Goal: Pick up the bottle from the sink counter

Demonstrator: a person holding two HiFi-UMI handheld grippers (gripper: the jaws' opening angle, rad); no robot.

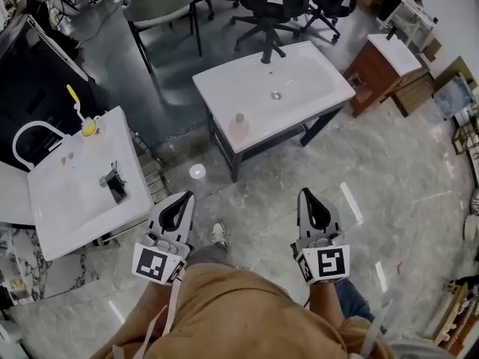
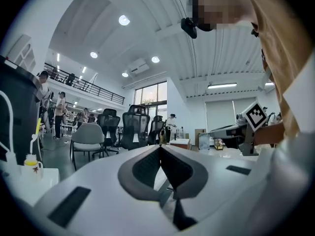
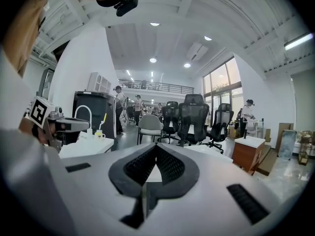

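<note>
A small pale, see-through bottle (image 1: 239, 128) stands upright near the front left edge of the white sink counter (image 1: 307, 81), which is ahead of me in the head view. A black faucet (image 1: 266, 55) rises at the counter's far edge. Both grippers hang low near my body, well short of the counter. My left gripper (image 1: 183, 195) is shut with nothing in it, its dark pads meeting at the tip (image 2: 160, 147). My right gripper (image 1: 307, 193) is likewise shut and empty (image 3: 156, 145). The bottle does not show in either gripper view.
A second white sink counter (image 1: 67, 200) stands at my left with an arched white faucet (image 1: 30, 137) and a yellow-topped dispenser (image 1: 88, 128). Beyond are a grey chair (image 1: 161, 6), black office chairs (image 1: 269, 6) and a wooden cabinet (image 1: 382, 69). Marble floor lies between me and the counter.
</note>
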